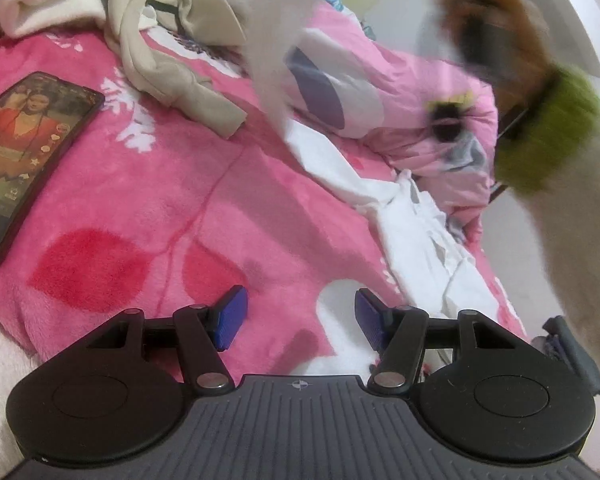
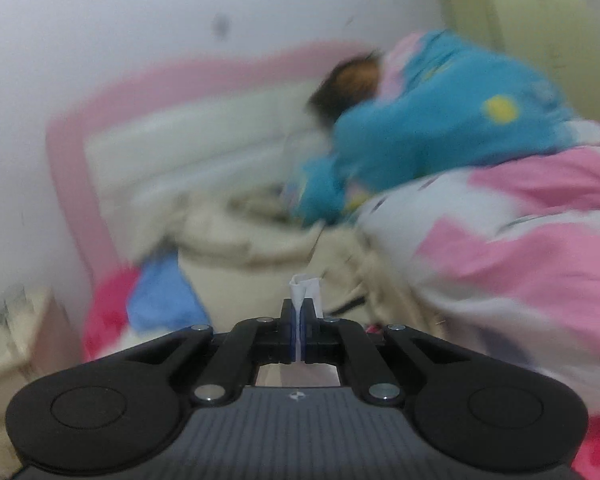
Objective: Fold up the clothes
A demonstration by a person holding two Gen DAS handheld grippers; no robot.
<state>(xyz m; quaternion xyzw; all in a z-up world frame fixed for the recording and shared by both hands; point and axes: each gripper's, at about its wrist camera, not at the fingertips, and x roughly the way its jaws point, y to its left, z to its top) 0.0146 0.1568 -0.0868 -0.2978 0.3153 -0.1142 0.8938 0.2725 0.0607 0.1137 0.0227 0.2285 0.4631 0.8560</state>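
Much of the right wrist view is smeared by motion: the white wall with a pink-edged headboard [image 2: 80, 152], a person in a blue patterned top [image 2: 440, 136] lying at the head of the bed, and the pink-and-white patchwork quilt [image 2: 500, 240] all lose their edges, and the cream heap of fabric [image 2: 260, 240] in front of the tongs cannot be sorted into separate garments. In the left wrist view the right hand [image 1: 500, 32] and its green cuff [image 1: 552, 132] are a blur at the upper right, partly cut off by the frame, and a pale streak of white cloth [image 1: 268, 40] hangs down from there, too smeared to read its shape. A dark smartphone with a lit screen [image 1: 24, 152] lies on the fuzzy pink blanket with white and red patterns [image 1: 140, 208], its lower end cut off at the left edge. A crumpled beige garment [image 1: 172, 40] lies on the blanket beyond the phone, and a wrinkled white garment [image 1: 412, 216] trails along the blanket's right side beside the quilt. The left gripper [image 1: 300, 320] hovers over the blanket with its blue pads [image 1: 232, 316] well apart and nothing between them. The right gripper [image 2: 299, 320] is clamped tight on a thin fold of the white cloth, a small tuft of which pokes up above the pads.
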